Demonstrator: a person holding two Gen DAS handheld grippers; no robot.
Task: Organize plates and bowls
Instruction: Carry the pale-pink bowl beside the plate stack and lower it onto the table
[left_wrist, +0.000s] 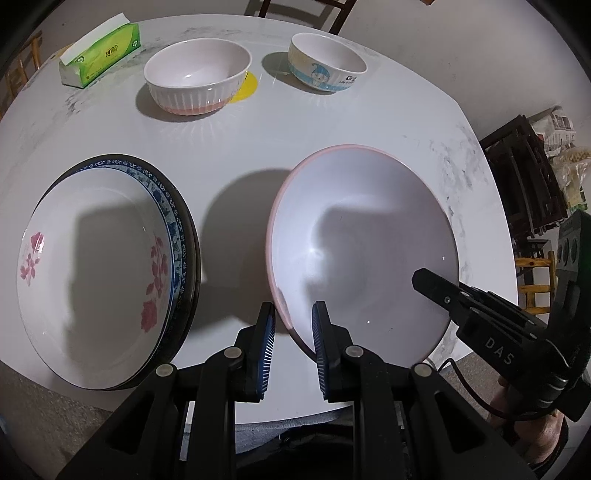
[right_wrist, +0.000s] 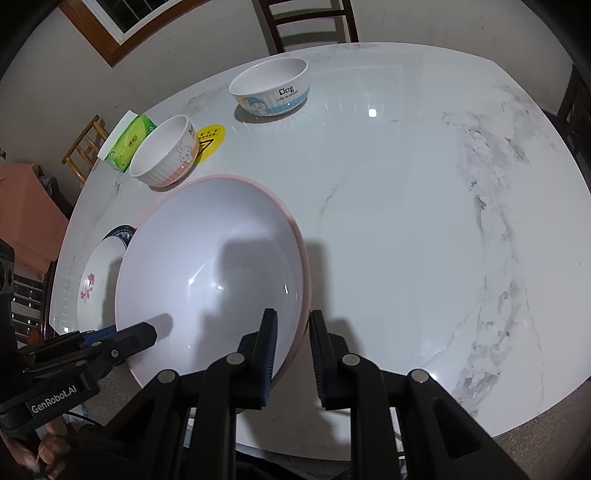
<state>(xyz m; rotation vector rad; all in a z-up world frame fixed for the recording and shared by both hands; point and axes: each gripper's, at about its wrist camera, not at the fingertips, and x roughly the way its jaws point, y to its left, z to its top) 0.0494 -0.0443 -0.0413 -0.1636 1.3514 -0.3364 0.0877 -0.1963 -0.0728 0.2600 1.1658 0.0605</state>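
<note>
Marble table (left_wrist: 332, 122); pink-rimmed plate (left_wrist: 364, 243) between both tools

Black linkage grippers, blue ribbed fingers (left_wrist: 267, 343), silver pivot screws, white "DAS" and "GenRobot.AI" lettering, black cable

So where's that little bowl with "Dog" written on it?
The Dog bowl sits at the table's far side, right of the ribbed pink-based bowl in the left wrist view, beyond the big pink-rimmed plate.

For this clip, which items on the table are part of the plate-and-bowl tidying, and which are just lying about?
Job: pink-rimmed plate, floral plate stack, ribbed bowl, cartoon bowl, left gripper, right gripper.
Lying about: tissue pack, yellow disc.
</note>
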